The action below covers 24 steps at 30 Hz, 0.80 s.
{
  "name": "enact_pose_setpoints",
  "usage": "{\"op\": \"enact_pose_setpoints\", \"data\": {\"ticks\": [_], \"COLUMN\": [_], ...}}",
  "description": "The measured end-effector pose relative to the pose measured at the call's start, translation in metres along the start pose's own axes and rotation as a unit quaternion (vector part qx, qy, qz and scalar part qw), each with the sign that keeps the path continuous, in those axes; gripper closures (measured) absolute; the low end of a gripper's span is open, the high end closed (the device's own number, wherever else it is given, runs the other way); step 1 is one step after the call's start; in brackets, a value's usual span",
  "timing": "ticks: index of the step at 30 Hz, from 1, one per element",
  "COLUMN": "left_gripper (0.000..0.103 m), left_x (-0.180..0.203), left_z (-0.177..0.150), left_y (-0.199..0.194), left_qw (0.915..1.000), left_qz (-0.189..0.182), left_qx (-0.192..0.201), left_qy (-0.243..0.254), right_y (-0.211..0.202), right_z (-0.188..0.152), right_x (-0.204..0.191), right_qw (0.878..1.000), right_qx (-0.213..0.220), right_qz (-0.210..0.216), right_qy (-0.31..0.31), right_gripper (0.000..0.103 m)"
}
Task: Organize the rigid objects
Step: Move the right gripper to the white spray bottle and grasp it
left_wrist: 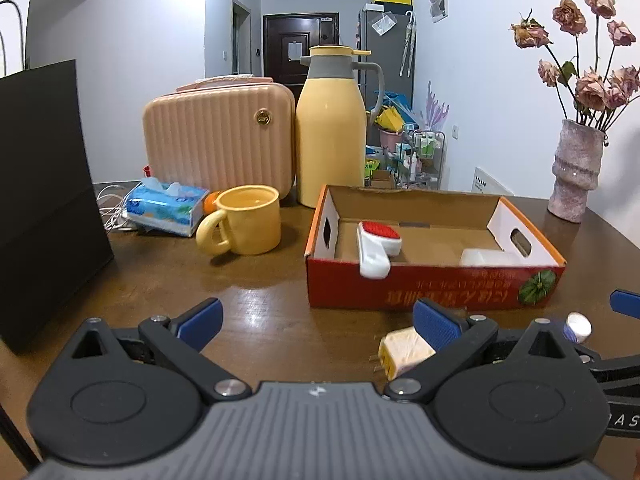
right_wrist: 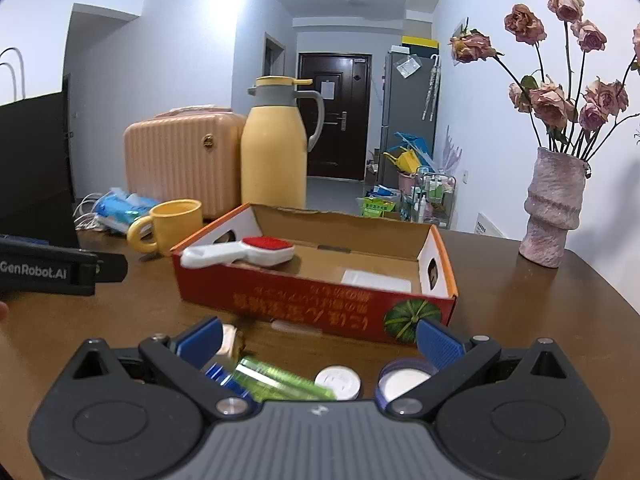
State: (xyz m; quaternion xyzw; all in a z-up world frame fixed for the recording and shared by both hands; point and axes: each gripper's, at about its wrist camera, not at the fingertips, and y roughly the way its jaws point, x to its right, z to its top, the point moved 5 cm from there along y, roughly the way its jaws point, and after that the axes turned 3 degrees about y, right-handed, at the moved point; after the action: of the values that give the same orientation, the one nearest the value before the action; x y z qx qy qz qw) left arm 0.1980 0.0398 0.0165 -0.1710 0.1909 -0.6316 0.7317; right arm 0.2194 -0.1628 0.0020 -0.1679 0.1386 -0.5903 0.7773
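Note:
A red cardboard box (left_wrist: 436, 294) (right_wrist: 304, 304) stands open on the brown table. A white lint brush with a red pad (left_wrist: 378, 244) (right_wrist: 240, 252) leans over its front wall, and a white container (left_wrist: 484, 258) (right_wrist: 376, 280) lies inside. My left gripper (left_wrist: 318, 324) is open in front of the box, with a cream charger plug (left_wrist: 404, 350) just beside its right finger. My right gripper (right_wrist: 319, 344) is open too, low over a green tube (right_wrist: 280, 380), a white round cap (right_wrist: 338, 382) and a purple-rimmed jar (right_wrist: 404, 380).
A yellow mug (left_wrist: 244, 220), a yellow thermos jug (left_wrist: 332, 128), a pink case (left_wrist: 220, 136) and a tissue pack (left_wrist: 166, 208) stand behind and left of the box. A black bag (left_wrist: 44, 184) fills the left side. A vase of dried roses (left_wrist: 576, 172) stands at the right.

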Motion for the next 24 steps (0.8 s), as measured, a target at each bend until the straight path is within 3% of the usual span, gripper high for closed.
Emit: {"op": "enact_pose_setpoints", "data": {"ticks": [24], "left_gripper": [0.000], "left_x": [-0.021], "left_z": [-0.082], "left_y": [-0.039], "left_qw": [0.9988], "left_qz": [-0.005], "left_qx": [-0.047], "left_qy": [0.012], "right_y": [-0.049], "right_z": [-0.072], "right_x": [-0.022], "right_qw": [0.998], "right_qx": [-0.038], "right_qz": [0.042], "right_qy": [-0.017], "right_gripper": [0.000]}}
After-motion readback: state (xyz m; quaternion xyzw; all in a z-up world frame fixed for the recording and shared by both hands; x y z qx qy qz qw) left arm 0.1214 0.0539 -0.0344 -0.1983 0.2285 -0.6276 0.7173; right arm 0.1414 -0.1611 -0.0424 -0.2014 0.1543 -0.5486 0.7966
